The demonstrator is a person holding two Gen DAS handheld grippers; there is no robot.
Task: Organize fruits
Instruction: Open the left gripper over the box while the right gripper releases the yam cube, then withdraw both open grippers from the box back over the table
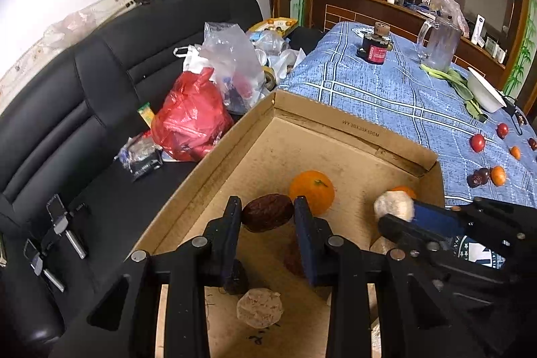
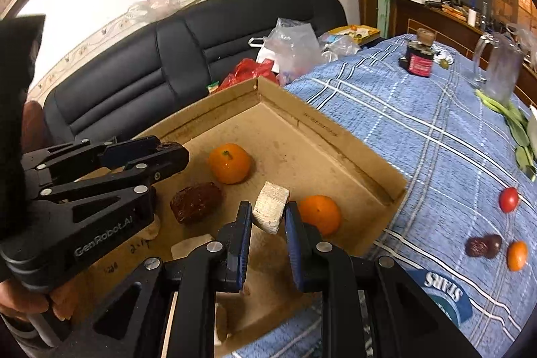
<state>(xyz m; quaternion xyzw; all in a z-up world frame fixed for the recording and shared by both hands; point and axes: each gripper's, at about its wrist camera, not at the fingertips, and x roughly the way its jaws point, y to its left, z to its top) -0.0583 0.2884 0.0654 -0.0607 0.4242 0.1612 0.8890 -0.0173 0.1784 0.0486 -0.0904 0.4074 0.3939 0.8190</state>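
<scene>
Black plastic fingers with blue pads are filling the bottom of both views. The left gripper (image 1: pixel 267 213) is hanging over a shallow cardboard box (image 1: pixel 355 126) with its jaws closed on a dark red date (image 1: pixel 267 212), which is sitting pinched between the two pads. Below that gripper, on the box floor, a pale lumpy round piece (image 1: pixel 259 307) is lying, with another dark fruit partly hidden behind the left finger.

The right gripper (image 2: pixel 268 217) is also hovering over the box, its jaws closed on a pale whitish chunk (image 2: pixel 271 211) that is tilting between the pads. Just beyond its right finger, an orange (image 2: pixel 319 213) is resting on the cardboard. A second date (image 2: pixel 195 202) is lying to the left of the chunk, and a second orange (image 2: pixel 229 163) with a green stem is sitting farther in, toward the box's far corner.

The box is resting on a blue checked cloth (image 2: pixel 402 130). Well apart from the box, on the cloth to the right, loose fruit is lying scattered: a red tomato (image 2: pixel 508 199), two dark dates touching each other (image 2: pixel 483 246) and a small orange (image 2: pixel 517 255) just beside them. Farther back, a dark jar (image 2: pixel 419 57) and a clear glass pitcher (image 2: pixel 500 71) are standing on the cloth. A black sofa (image 1: pixel 100 83) is carrying a red plastic bag (image 1: pixel 191 123) and clear bags.
</scene>
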